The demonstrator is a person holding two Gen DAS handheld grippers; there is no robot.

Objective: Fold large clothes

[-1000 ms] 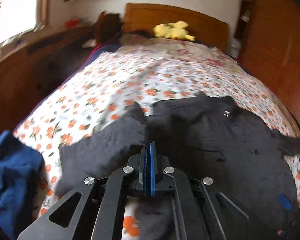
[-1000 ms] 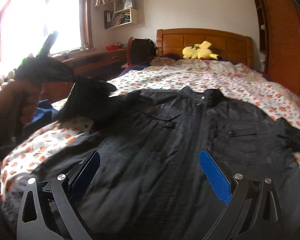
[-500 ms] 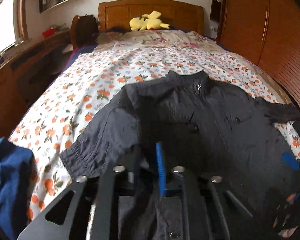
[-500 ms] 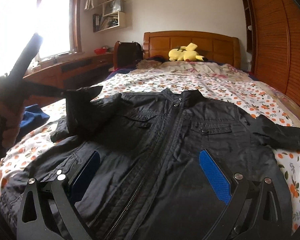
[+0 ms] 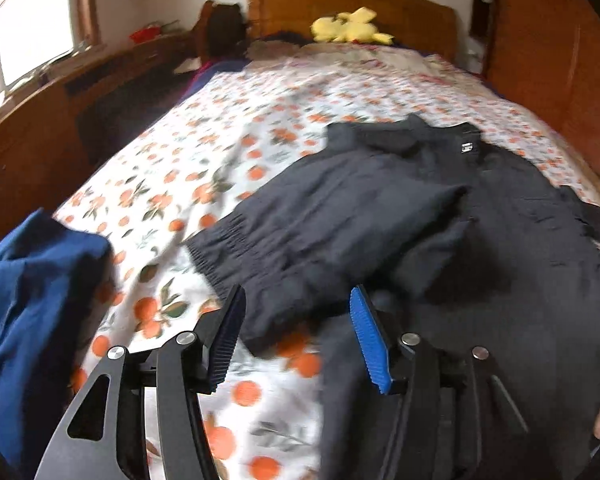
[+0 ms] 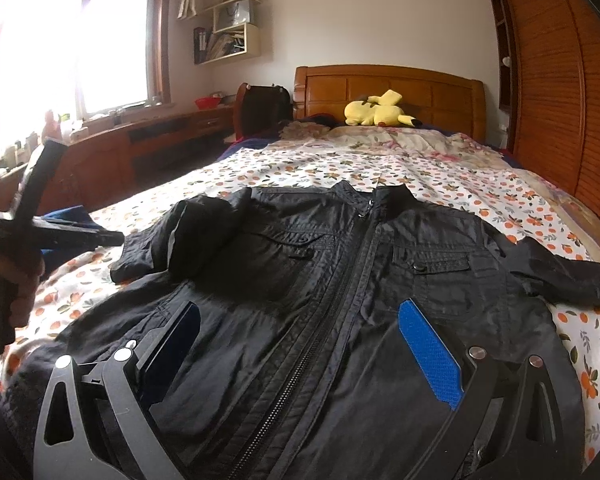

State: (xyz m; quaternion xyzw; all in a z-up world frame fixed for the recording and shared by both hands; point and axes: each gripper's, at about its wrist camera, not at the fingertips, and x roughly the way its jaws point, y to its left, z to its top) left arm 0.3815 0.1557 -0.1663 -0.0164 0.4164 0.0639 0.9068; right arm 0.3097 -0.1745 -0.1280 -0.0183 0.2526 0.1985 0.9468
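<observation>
**Black jacket spread on a flowered bed**

The jacket (image 6: 340,280) lies zipped, front up, on the bedspread (image 5: 228,152), one sleeve folded across its chest. The left gripper (image 5: 296,336) is opening, empty; the right gripper (image 6: 300,344) hovers wide open, empty. A small collar label (image 5: 466,146) is unreadable.

Your left claw (image 5: 296,330): jaws opening, nothing pinched between the blue pads (image 5: 370,344). Just ahead of it, black jacket (image 5: 480,248), its sleeve (image 5: 320,236) folded across the chest, cuff to the claw's left. Beneath it, orange-flowered bed sheet (image 5: 204,168). Far left of the claw, blue garment (image 5: 32,312). Well beyond, yellow plush toy (image 5: 350,26) against the wooden headboard (image 5: 400,16).
</observation>
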